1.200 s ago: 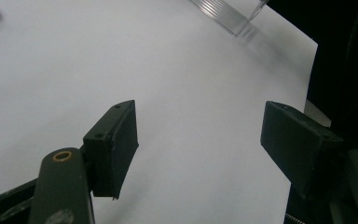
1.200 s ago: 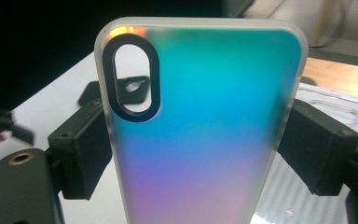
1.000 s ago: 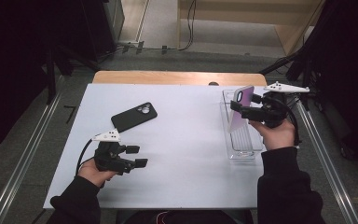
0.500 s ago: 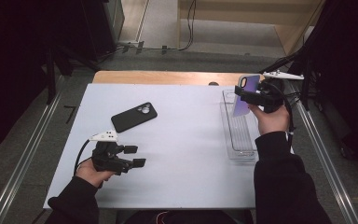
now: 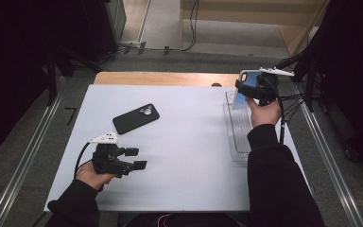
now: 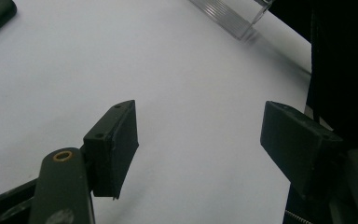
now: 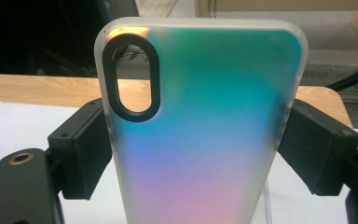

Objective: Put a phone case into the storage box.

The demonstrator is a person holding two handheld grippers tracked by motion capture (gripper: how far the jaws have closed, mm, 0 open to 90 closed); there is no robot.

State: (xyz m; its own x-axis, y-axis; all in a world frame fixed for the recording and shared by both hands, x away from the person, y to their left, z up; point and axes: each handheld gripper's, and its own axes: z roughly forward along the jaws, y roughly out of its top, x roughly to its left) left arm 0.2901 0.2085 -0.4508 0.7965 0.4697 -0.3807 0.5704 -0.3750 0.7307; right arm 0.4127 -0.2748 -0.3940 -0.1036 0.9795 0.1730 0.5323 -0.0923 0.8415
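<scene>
A phone [image 5: 135, 118] is lying flat on the table [image 5: 184, 156], left of centre, behind the left gripper [image 5: 134, 158]. A clear tray [image 5: 237, 137] is sitting along the right edge (lengthwise), and a phone case [image 5: 244, 90] is standing upright over its far end, clamped in the right gripper [image 5: 246, 91].
</scene>
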